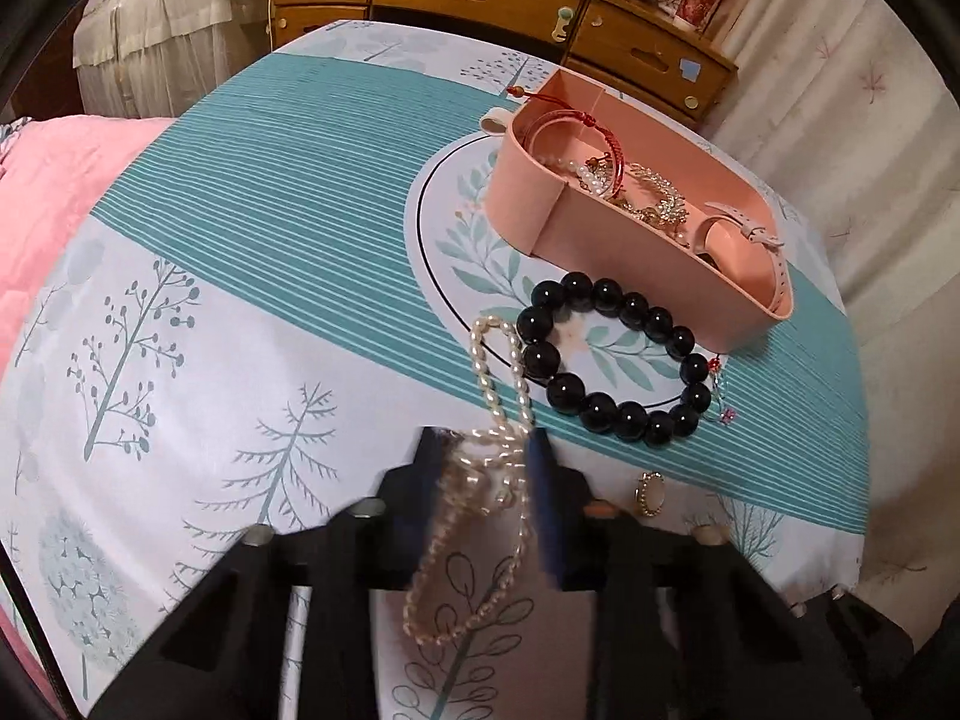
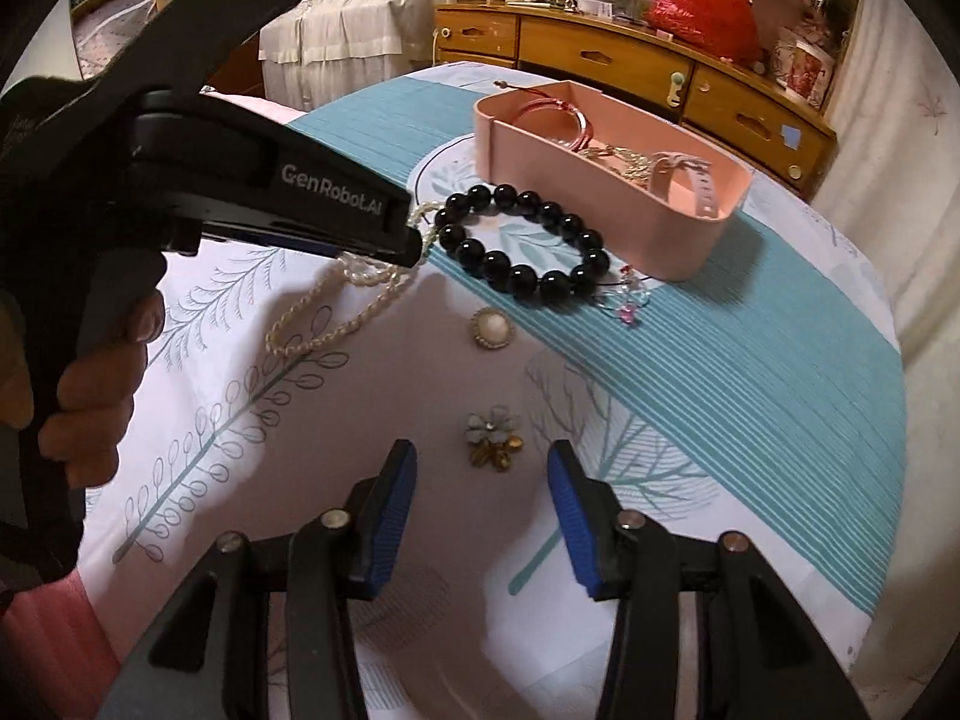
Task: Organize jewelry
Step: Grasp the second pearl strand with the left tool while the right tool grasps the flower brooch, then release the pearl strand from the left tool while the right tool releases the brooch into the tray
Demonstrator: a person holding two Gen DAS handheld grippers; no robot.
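Note:
My left gripper (image 1: 485, 444) is shut on a pearl necklace (image 1: 501, 372), which hangs in loops from its fingers above the table; it also shows in the right wrist view (image 2: 336, 318). A black bead bracelet (image 1: 612, 360) lies just ahead, in front of a pink organizer box (image 1: 522, 192) that holds red cord bracelets, pearls, gold pieces and a pink watch. My right gripper (image 2: 483, 456) is open, low over a flower brooch (image 2: 493, 438). A round pearl brooch (image 2: 492, 329) and a small pink crystal charm (image 2: 627, 300) lie on the cloth.
The table has a teal and white tree-print cloth (image 1: 240, 240). A wooden dresser (image 2: 600, 54) with a red bag stands behind it. A pink quilt (image 1: 54, 192) lies at the left. The left gripper's body (image 2: 270, 198) reaches across the right wrist view.

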